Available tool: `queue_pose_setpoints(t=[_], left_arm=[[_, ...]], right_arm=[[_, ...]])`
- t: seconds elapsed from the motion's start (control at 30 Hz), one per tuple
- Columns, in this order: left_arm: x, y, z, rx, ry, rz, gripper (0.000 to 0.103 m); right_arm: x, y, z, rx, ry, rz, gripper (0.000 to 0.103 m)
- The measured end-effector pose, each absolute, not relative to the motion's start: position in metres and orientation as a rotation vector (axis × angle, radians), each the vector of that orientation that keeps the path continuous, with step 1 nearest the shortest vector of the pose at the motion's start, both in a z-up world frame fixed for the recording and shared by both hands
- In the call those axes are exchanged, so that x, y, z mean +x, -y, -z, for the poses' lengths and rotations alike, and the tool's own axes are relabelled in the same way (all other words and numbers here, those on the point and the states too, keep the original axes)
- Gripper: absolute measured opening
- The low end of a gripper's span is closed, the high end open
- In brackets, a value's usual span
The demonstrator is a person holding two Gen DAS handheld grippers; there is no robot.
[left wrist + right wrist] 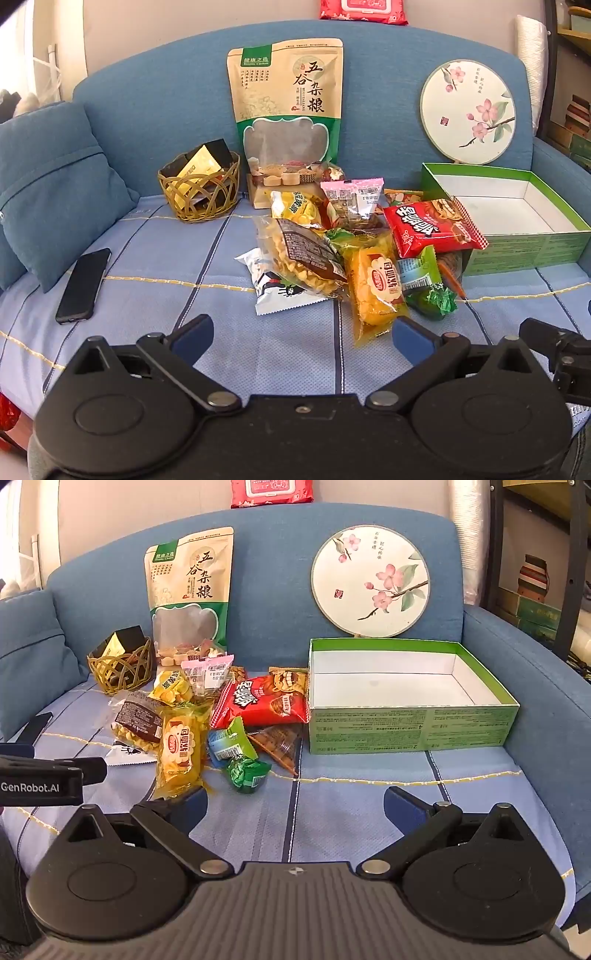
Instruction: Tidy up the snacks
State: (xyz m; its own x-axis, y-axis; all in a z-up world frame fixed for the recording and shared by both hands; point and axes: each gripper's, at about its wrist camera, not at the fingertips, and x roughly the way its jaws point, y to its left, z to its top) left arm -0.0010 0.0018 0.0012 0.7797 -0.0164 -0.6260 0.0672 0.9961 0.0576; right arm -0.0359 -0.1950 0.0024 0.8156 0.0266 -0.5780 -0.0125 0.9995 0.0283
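Left wrist view runs from a blue cushion (55, 184) at the far left to a black phone (84, 286) lying flat on the striped seat cover (166, 266), then a woven basket (199, 192) holding dark and gold packets. Behind, a tall grain pouch (286, 110) leans upright against the sofa back (155, 96). In the middle lies the pile of snacks (351, 251) — a yellow bread pack (376, 291) nearest, a red packet (432, 227) touching the near left corner of the green box (524, 247), which sits open at the right. A round painted fan (467, 110) leans behind the box.

Low in front, the left gripper (303, 332) has its jaws spread wide with nothing between them, short of the pile.

Seen from the right wrist, the same pile (221, 723) lies left of centre and the box (410, 727) right of it. The right gripper (295, 801) is likewise spread wide and empty — only bare seat cover (369, 797) shows between its blue pads (400, 806).
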Motion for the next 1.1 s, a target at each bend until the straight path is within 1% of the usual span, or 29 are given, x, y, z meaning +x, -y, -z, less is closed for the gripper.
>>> queue_pose_setpoints(t=[1.1], left_arm=[[0.0, 0.0017, 0.0052, 0.083, -0.704, 0.065, 0.103]], right_arm=[[-0.0335, 0.1948, 0.0016, 0.05, -0.618, -0.02, 0.103]])
